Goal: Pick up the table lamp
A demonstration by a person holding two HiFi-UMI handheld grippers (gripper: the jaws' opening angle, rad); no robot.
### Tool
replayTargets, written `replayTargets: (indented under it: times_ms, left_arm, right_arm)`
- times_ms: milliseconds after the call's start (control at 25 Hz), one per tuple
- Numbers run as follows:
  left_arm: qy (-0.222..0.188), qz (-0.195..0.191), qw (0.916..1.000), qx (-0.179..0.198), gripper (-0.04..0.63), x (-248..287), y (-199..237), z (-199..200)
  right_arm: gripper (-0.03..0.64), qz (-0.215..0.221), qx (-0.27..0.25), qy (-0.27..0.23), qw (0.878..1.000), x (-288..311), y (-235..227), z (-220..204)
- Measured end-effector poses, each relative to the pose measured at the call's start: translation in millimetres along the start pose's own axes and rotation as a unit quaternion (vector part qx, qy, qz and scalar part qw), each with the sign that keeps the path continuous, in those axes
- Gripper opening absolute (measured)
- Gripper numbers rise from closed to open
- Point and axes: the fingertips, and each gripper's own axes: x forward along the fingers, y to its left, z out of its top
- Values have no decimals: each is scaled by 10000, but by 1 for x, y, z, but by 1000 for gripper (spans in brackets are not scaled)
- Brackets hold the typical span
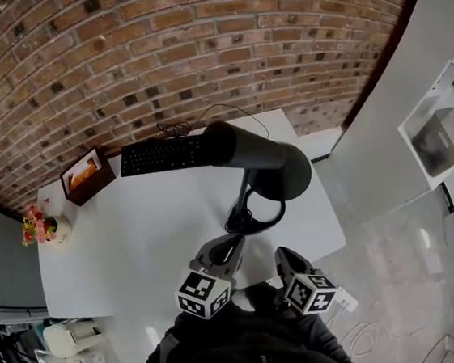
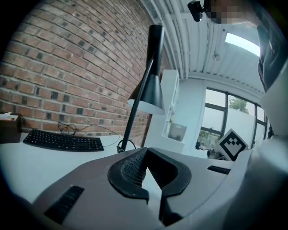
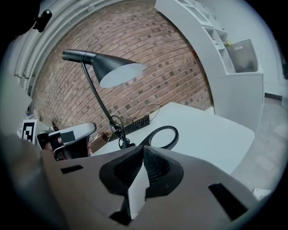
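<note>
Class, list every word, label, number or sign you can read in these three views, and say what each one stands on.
No text can be read in any view.
Keyboard: key legends too small to read.
Square markers on the two cubes: black-and-white patterns, no letters or digits.
Brown box: its top face is too blurred to read anything.

An office-like room: a white desk point(image 1: 135, 232) carries a keyboard point(image 1: 163, 154) and a lamp point(image 1: 261, 163) against a brick wall point(image 1: 155, 54), with white shelves point(image 3: 234, 94) alongside and tall windows point(image 2: 234, 117).
</note>
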Motion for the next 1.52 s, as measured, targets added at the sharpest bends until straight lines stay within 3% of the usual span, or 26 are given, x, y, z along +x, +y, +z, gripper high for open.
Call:
replayTargets:
  times_ms: [240, 520, 920, 960, 1080, 1320, 1520]
  left_arm:
    - [-153, 671, 9975, -158, 8, 10, 9, 0]
    - [-406, 1381, 9891, -299, 8, 14, 11, 1]
    - [-816, 2310, 9695, 66, 9, 7, 21, 39]
    - [-801, 2353, 9685, 136, 17, 7, 22, 43]
    - [-755, 2331, 9690, 327, 153, 11, 22, 56]
    - [-716, 2417, 9635, 901, 155, 27, 28, 83]
    - [-785, 2434, 9600, 1140, 151, 34, 32, 100]
  right_arm:
    - [14, 375, -189, 227, 9989, 14, -24, 20]
    - [14, 903, -513, 603, 9928, 29, -34, 29]
    - [14, 1507, -673, 934, 9819, 41, -35, 27]
    - [14, 1516, -649, 946, 9818, 41, -36, 27]
    - [14, 1520, -581, 980, 9818, 45, -39, 27]
    - [14, 1479, -529, 939, 9831, 45, -39, 28]
    - [14, 1256, -299, 814, 9883, 43, -54, 30]
